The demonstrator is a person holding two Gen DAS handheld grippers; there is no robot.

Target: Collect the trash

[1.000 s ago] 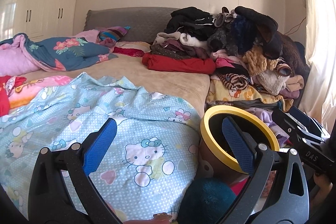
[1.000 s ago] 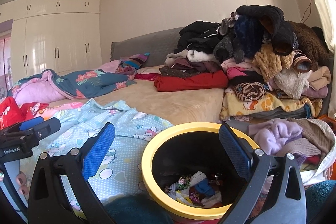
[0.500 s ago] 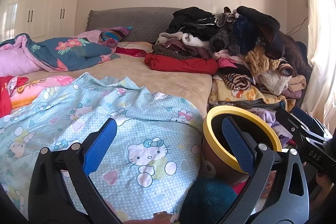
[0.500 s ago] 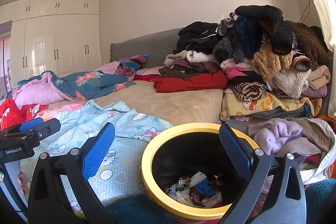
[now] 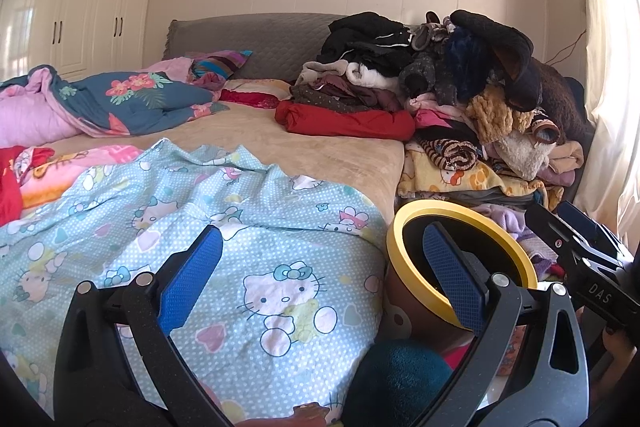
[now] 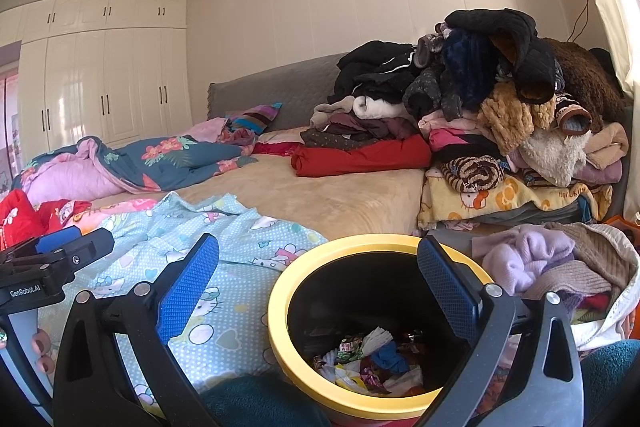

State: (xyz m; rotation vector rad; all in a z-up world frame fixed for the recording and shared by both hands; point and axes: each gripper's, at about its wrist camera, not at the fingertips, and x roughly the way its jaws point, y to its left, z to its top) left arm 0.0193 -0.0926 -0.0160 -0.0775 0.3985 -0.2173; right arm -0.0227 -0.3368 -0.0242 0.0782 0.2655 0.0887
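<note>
Both my grippers w/ jaws spread wide, nothing held. Right gripper [image 6: 318,281] hangs over the yellow-rimmed bin [image 6: 280,311]; its mouth sits between the jaws, filling approx. 4 to 6 o'clock of right wrist view. Trash [image 6: 370,361], crumpled wrappers and paper, lies at the bin bottom, below and apart from the blue pads [image 6: 188,287]. Left gripper [image 5: 322,273] is over the Hello Kitty sheet [image 5: 248,227] on the bed [image 5: 320,151]; bin there at 4 o'clock, behind its right jaw. Clothes pile [image 6: 480,107] at 1–2 o'clock.
</note>
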